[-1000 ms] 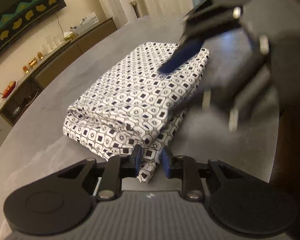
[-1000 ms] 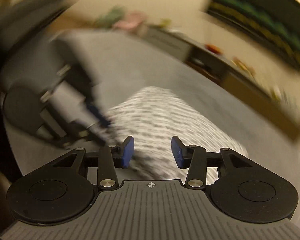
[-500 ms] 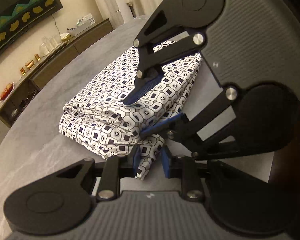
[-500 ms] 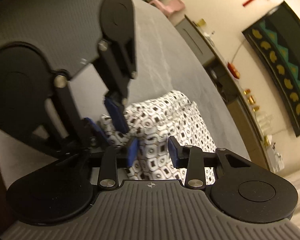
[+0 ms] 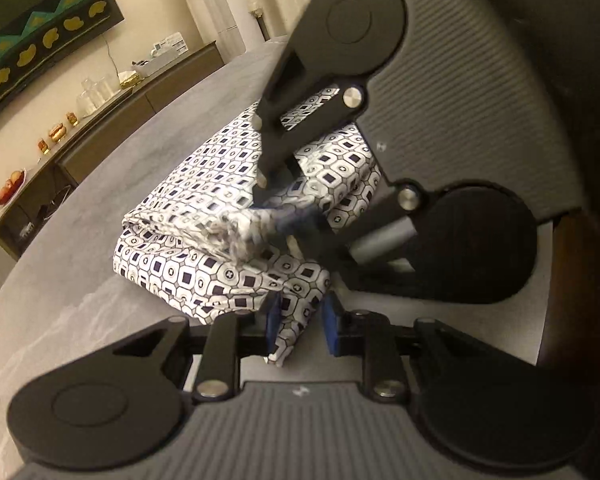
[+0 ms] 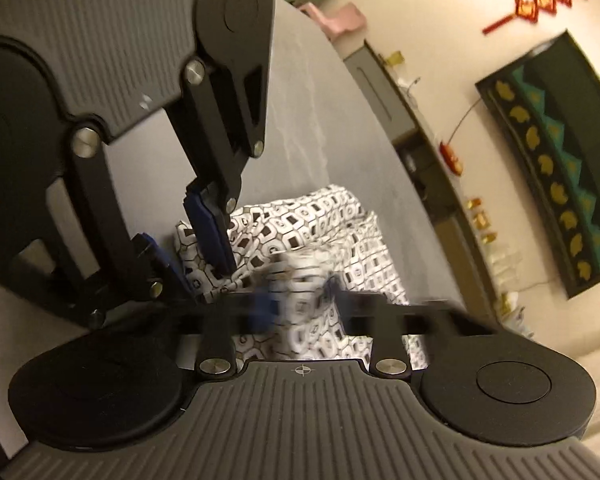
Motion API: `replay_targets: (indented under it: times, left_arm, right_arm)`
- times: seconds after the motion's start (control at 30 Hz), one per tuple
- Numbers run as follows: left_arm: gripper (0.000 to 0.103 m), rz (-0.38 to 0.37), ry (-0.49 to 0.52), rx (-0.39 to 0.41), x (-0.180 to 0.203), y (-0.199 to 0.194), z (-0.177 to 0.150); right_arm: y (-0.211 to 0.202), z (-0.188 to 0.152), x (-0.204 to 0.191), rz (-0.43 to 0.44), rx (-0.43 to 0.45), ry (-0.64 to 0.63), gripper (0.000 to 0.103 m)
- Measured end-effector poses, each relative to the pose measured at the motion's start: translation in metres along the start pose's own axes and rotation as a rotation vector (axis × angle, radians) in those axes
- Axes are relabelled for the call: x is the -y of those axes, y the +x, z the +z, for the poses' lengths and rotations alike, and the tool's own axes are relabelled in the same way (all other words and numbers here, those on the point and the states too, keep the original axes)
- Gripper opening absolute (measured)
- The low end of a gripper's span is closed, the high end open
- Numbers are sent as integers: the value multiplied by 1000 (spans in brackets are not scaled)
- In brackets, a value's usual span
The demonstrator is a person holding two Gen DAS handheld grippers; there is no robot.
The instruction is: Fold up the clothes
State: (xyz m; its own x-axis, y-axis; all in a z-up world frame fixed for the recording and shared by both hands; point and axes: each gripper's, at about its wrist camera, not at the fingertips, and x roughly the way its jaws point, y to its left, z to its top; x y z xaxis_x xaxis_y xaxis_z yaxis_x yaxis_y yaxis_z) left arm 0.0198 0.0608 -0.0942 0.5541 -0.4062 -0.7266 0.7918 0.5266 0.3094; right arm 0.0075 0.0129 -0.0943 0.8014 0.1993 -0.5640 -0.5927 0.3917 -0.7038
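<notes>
Folded patterned cloth (image 5: 228, 216) lies on grey surface (image 5: 80, 240), near its edge. Left gripper (image 5: 298, 322) is narrowly parted, blue pads pinching cloth's near corner. Right gripper (image 6: 298, 308), motion-blurred, is closed on a bunched upper fold of the cloth, just beside the left gripper.
</notes>
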Motion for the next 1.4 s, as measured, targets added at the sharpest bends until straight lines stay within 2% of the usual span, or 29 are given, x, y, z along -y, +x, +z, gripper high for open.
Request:
replay_targets:
  times: [0.13,0.2,0.4,0.53,0.6,0.67,0.7,0.73,0.8,0.83,0.9,1.03,1.1,1.13,1.17,1.27,1.4]
  left_arm:
    - [23,2,-13,0,-2,0,0]
    - [23,-2,-22,-2,-3,1,2]
    - [22,-23,-25,1,-2,3,8]
    - [25,-39,-50,-1,-14,-5,6]
    - [25,-46,-76,22,-23,-15,6]
    - [25,-38,-126,81,-34,-27,9]
    - [25,-34,-155,109,-39,-32,10]
    - [25,-30,-184,137,-44,-37,12]
    - [25,-22,-241,193,-54,-47,15]
    - [25,-10,-261,204,-52,-45,18]
    - [24,1,-293,211,-48,-37,26]
    - [26,-21,-166,104,-17,-9,34]
    - [23,-12,-106,40,-2,4,30]
    - [22,5,-78,39,3,6,28]
    - [21,14,-62,41,6,6,27]
    - [21,3,-96,36,4,5,24]
    - [21,-10,-128,33,1,3,22]
  right_arm:
    - [-23,-10,7,11,59,107,0]
    - [-31,-21,6,25,73,122,0]
    - [-23,-42,-16,59,64,46,0]
    - [-17,-46,-27,64,75,-68,0]
    - [-16,-49,-33,56,75,-120,4]
    - [-18,-53,-39,30,89,-158,7]
    - [-23,-54,-37,21,94,-144,14]
    - [-30,-56,-32,15,105,-102,30]
    - [-46,-65,-11,25,110,75,49]
    - [-54,-71,3,35,109,185,51]
    - [-67,-86,31,64,99,420,50]
    - [-53,-162,92,267,-3,1077,47]
    - [-38,-199,103,375,-41,1360,47]
    - [-31,-213,106,414,-62,1471,47]
    - [-23,-222,107,431,-79,1545,47]
    - [-7,-241,108,454,-122,1710,43]
    - [-3,-252,107,479,-101,1824,45]
